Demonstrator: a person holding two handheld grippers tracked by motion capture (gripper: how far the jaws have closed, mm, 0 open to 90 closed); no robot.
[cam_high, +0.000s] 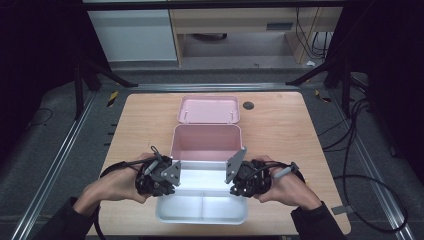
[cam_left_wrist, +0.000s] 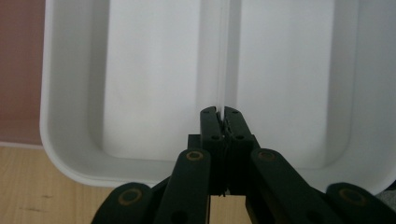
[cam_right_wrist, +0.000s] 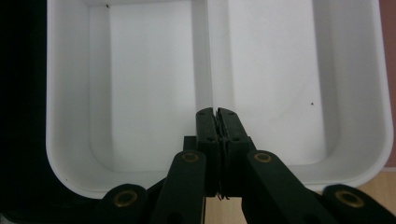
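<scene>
High view: white tray (cam_high: 200, 212) at near table (cam_high: 280, 125) edge, just near of pink box (cam_high: 206, 142). Left gripper (cam_high: 172, 172) and right gripper (cam_high: 235, 172) hang over tray ends, jaws together, holding nothing. Probably lining up to lift tray.

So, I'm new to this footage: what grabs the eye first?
A white two-compartment tray at the table's near edge, with the left gripper and right gripper at its two ends, jaws shut. Behind it sit an open pink box and, farther back, its pink lid.
</scene>
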